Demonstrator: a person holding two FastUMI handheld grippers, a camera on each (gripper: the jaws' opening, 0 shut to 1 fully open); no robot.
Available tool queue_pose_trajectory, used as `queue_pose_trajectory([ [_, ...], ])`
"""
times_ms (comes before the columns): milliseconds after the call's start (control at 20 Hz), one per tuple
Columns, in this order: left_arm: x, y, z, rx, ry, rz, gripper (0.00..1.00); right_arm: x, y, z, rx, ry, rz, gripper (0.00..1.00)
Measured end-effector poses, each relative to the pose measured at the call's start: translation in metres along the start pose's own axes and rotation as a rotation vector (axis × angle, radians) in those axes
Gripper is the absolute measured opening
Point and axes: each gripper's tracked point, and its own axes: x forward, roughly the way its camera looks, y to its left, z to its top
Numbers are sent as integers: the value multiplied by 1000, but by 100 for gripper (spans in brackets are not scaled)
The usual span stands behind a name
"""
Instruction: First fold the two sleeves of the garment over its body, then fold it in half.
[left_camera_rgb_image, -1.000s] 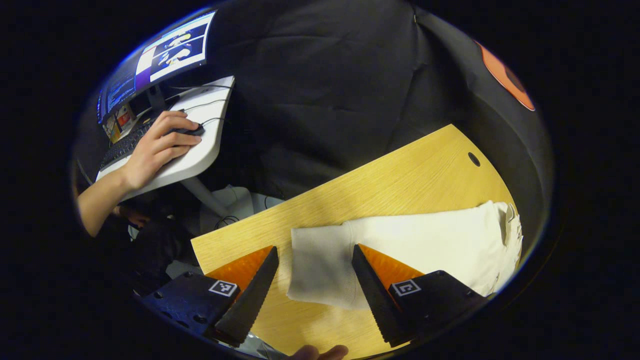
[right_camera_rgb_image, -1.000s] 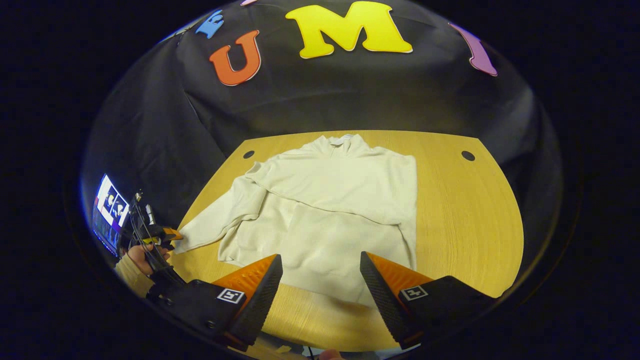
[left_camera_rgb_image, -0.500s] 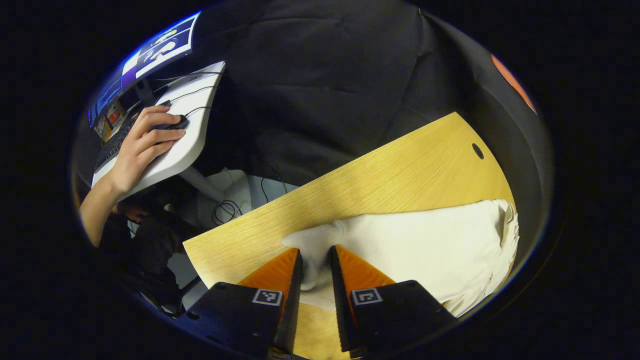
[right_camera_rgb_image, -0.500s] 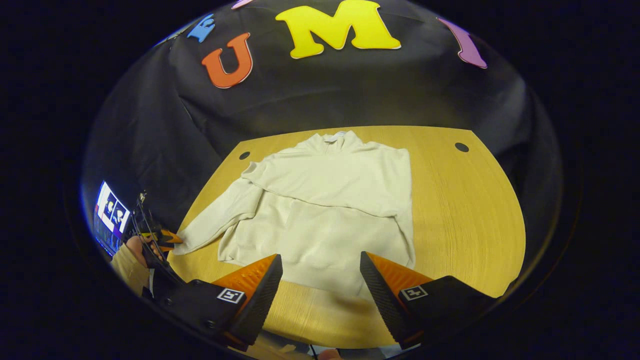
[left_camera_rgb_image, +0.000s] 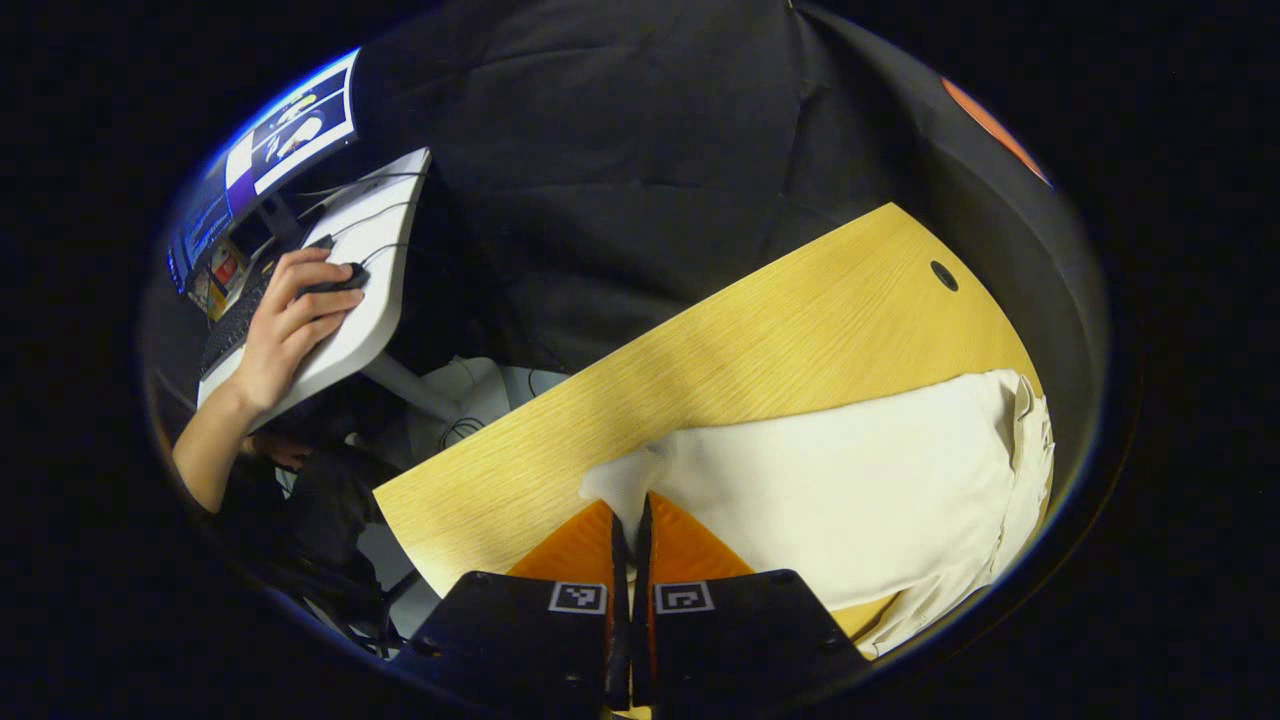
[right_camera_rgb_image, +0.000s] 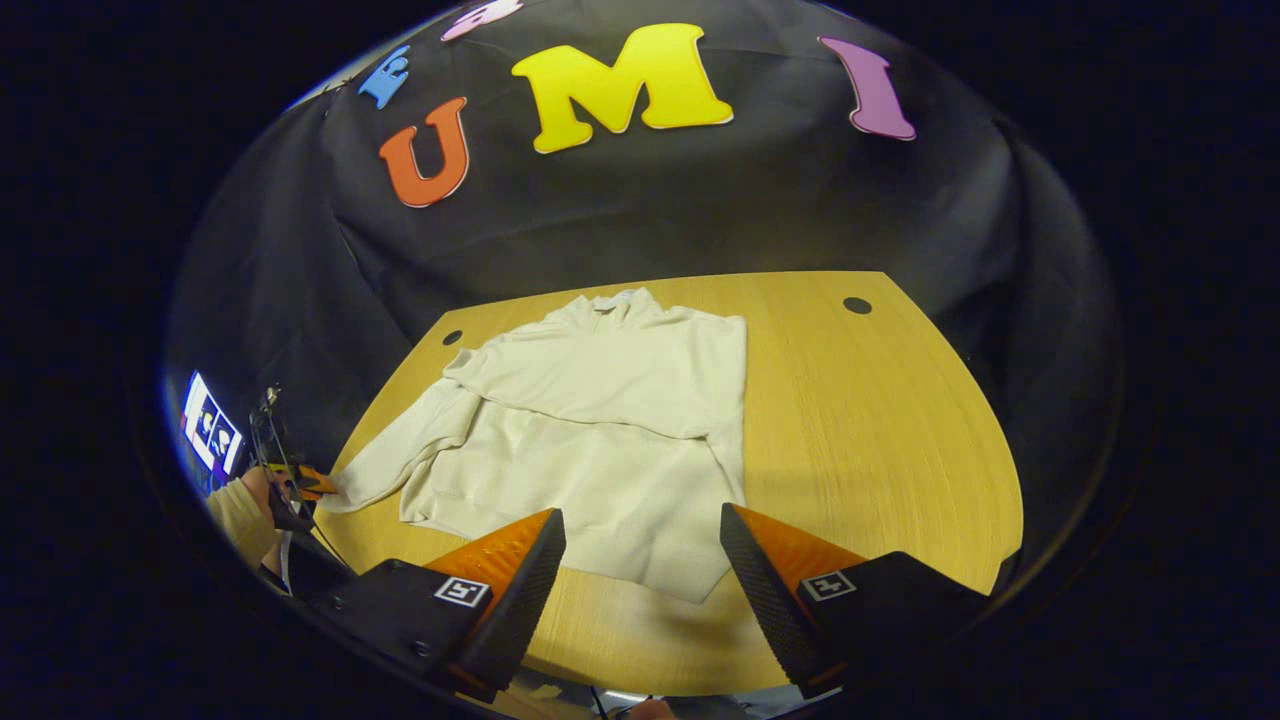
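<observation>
A cream garment is lying flat on the wooden table, collar toward the booth wall and hem toward the near edge. One sleeve is lying folded across the chest already, w/ its fold line running across the body. The other sleeve is stretching out to the side, toward the table's edge.

The left gripper is sitting at that sleeve's cuff. Its two fingers are pressing together w/ only a thin slit between them, and the cuff fabric is bunching into that slit, so it's pinching the cuff. In the right gripper view the same gripper is showing small at the far side of the table, a hand in a pale sleeve holding it right at the cuff's end.

The right gripper is hovering near the hem w/ fingers wide apart, nothing between them; the garment's lower corner is lying under the gap. Can't tell whether the tips are touching the cloth.

Off to the side, in the left gripper view, another person's hand is resting on a mouse on a white desk, w/ a monitor glowing behind and a keyboard beside it. Cables are lying on the floor below that desk.
</observation>
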Motion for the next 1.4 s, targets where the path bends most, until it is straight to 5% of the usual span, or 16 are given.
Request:
queue_pose_trajectory([
  [400, -93, -107, 60, 180, -176, -101, 4, 2, -29, 10, 45, -17, 9, 97],
  [750, -156, -296, 73, 351, -249, -283, 4, 4, -43, 17, 28, -10, 26, 96],
  [1000, -209, -462, 51, 501, -316, -423, 3, 1, -64, 15, 42, -4, -2, 96],
  [1400, -264, -681, -70, 743, -254, -632, 3, -39, -90, 17, 59, -88, -53, 97],
])
